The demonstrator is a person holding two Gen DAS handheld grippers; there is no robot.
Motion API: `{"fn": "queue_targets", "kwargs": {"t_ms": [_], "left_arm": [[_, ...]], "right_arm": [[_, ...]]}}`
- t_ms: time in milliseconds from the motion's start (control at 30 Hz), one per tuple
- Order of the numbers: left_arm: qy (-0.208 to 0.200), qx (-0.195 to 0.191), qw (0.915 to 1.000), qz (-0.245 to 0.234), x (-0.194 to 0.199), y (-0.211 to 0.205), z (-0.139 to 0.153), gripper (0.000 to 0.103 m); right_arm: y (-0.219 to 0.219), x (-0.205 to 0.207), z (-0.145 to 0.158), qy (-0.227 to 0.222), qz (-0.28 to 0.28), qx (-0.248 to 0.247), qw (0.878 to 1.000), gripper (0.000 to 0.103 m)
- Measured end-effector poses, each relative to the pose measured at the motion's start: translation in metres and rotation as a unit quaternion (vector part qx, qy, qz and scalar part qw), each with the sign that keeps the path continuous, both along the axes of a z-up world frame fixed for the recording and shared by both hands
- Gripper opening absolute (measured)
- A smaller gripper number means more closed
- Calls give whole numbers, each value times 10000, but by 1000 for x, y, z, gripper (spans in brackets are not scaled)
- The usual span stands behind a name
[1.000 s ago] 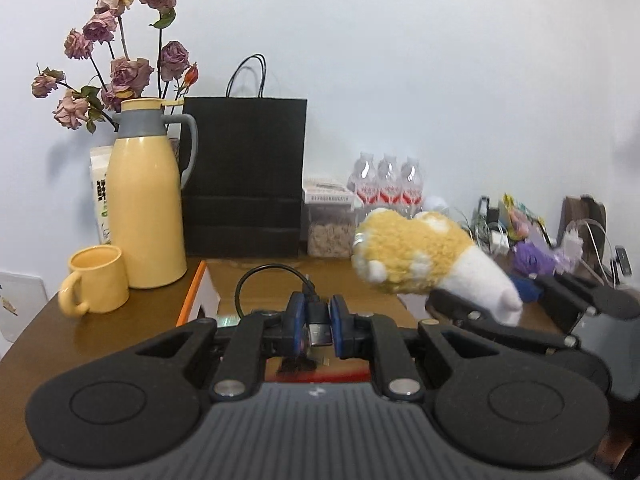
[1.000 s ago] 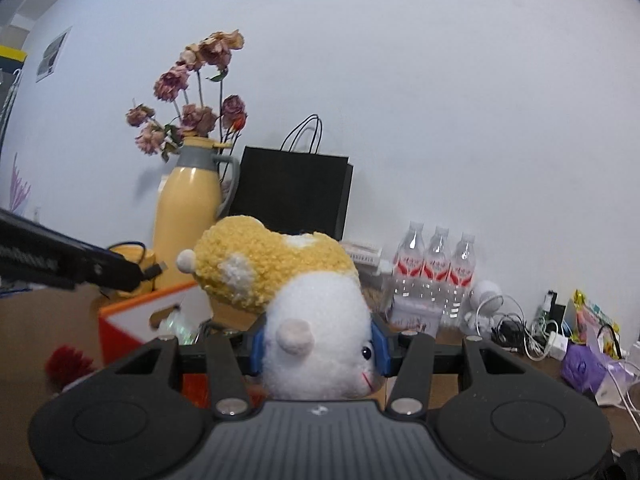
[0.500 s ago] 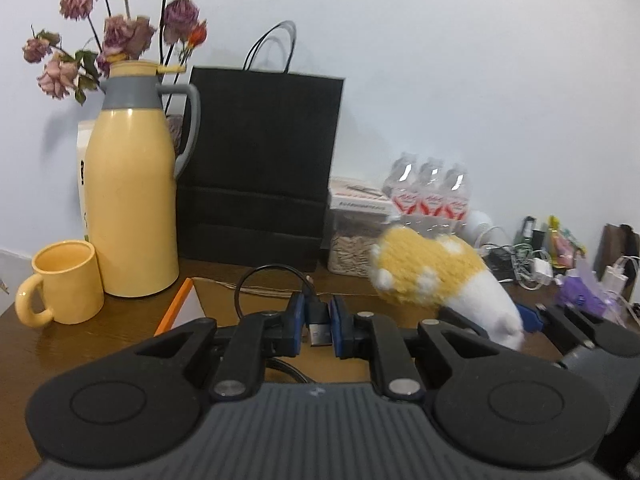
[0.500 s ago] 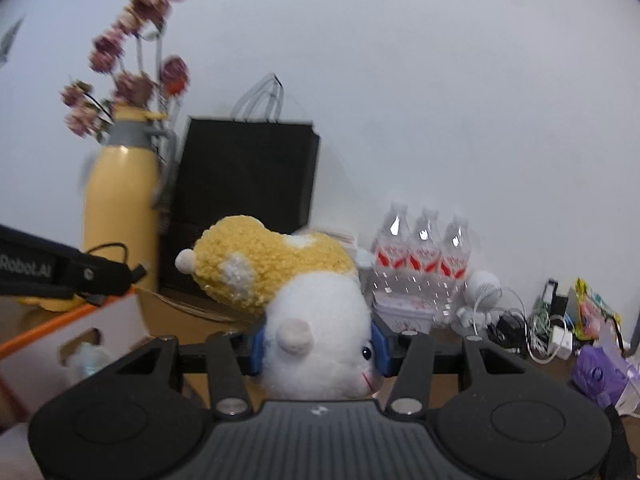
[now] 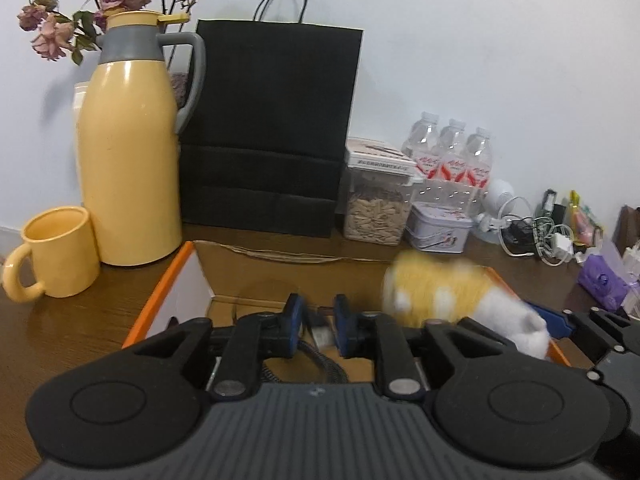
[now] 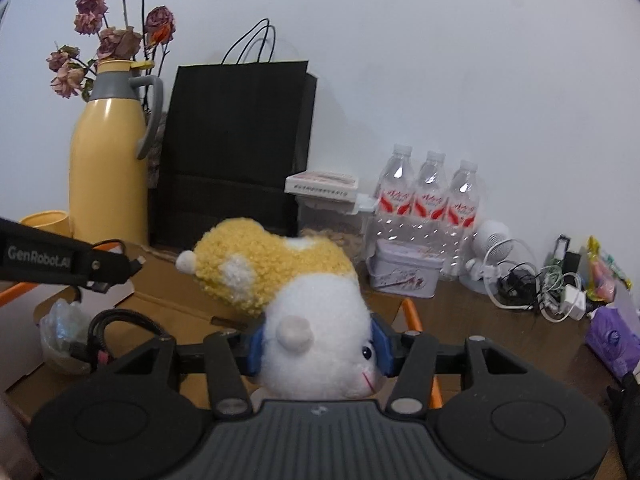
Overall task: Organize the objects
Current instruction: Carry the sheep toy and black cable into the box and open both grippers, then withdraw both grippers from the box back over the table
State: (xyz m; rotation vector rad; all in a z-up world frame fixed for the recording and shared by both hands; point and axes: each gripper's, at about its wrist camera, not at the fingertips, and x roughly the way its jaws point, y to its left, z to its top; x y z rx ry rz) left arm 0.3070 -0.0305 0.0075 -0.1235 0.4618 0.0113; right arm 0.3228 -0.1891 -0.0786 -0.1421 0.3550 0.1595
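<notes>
**Plush and cable over box**

L wrist: your left gripper [image 5: 316, 326] jaws have just been opening; cable plug [image 5: 320, 330] sits loose between pads, not pinched, above cardboard box [image 5: 176, 280].

R wrist: your right gripper [image 6: 318, 350] jaws just widened, pads still flanking plush hamster [image 6: 316, 344], touching its white sides, over box.

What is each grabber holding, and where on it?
Right gripper: plush toy, around its white head. Left gripper: opening, cable plug loose between the pads, not held.
</notes>
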Motion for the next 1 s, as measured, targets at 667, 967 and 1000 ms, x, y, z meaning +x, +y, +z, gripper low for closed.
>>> {"fn": "queue_targets", "kwargs": {"t_ms": [667,967,1000], "left_arm": [[-184,-66,9996,219,-13,5,14,103],[-503,-51,9987,108,-46,5,35,103],[-530,-40,9985,89,-51,5,36,103]], "right_arm": [[-4,-17,10,-33,5,245,9997,103],[-9,-49,33,-363,230,283,9987,103],[-9,-53,35,-374,256,270,9986,103]]}}
